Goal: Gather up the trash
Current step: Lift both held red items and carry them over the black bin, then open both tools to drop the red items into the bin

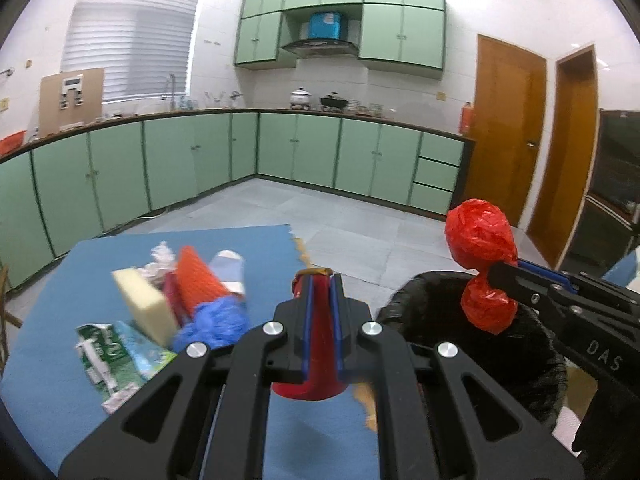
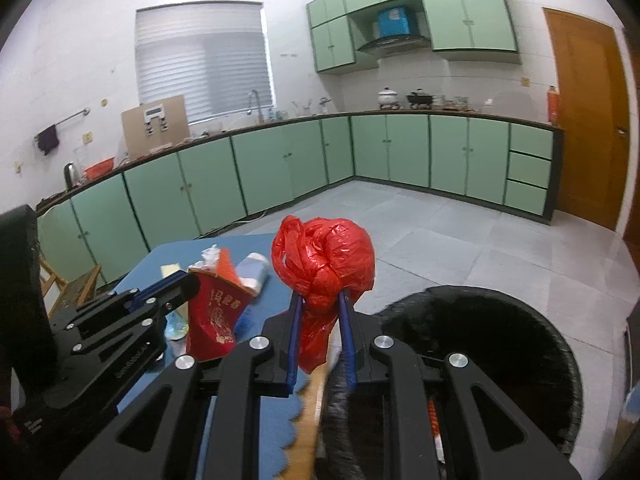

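Trash: a crumpled red plastic bag [image 2: 324, 264] is pinched in the right tongs [image 2: 320, 312] beside the black-lined bin [image 2: 520, 320], likely for dropping in. The left tongs [image 1: 319, 280] clamp a red paper cup [image 1: 310, 376] nearby. Farther from the bin, scraps litter the blue surface [image 1: 52, 360].

A blue-covered table [image 1: 60, 380] bears a trash pile [image 1: 172, 304]: sponge, wrappers, crumpled paper.

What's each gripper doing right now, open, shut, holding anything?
Left gripper: shut on the red paper cup, lifted above the blue mat.
Right gripper: shut on the crumpled red plastic bag, near the black bin.
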Available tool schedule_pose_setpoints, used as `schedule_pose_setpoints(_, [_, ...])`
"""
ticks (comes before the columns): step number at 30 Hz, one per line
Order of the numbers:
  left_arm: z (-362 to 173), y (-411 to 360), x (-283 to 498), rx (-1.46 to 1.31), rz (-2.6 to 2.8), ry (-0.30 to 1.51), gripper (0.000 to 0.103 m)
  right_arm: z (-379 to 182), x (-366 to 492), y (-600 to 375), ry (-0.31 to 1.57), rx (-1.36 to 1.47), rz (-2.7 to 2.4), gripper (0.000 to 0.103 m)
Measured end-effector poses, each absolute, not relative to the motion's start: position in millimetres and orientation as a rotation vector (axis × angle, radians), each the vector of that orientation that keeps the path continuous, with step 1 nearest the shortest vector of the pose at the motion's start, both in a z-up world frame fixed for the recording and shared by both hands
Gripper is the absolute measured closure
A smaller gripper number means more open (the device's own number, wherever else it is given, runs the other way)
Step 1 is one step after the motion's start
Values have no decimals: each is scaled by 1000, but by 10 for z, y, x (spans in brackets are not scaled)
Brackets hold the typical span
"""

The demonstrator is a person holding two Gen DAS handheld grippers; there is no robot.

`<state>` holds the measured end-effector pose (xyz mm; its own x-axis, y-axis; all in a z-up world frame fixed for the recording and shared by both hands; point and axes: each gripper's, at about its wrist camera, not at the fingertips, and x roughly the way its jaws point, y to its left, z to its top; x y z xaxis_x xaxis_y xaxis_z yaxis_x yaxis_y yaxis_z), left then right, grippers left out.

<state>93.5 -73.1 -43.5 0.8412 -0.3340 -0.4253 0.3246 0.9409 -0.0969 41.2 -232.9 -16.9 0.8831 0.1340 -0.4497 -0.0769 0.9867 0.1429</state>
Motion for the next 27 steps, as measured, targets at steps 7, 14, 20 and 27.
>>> schedule_pose_setpoints(7, [-428, -1160, 935, -3, -448, 460, 96, -205, 202, -2799, 475, 146, -1, 85])
schedule_pose_setpoints(14, [-487, -1628, 950, 19, -540, 472, 96, -292, 56, -3173, 488, 160, -97, 85])
schedule_pose_setpoints(20, [-594, -1960, 954, 44, -593, 492, 96, -429, -45, -3456, 507, 180, -166, 85])
schedule_pose_setpoints(27, [-739, -2199, 1019, 75, -621, 519, 96, -587, -103, -3705, 528, 210, -220, 85])
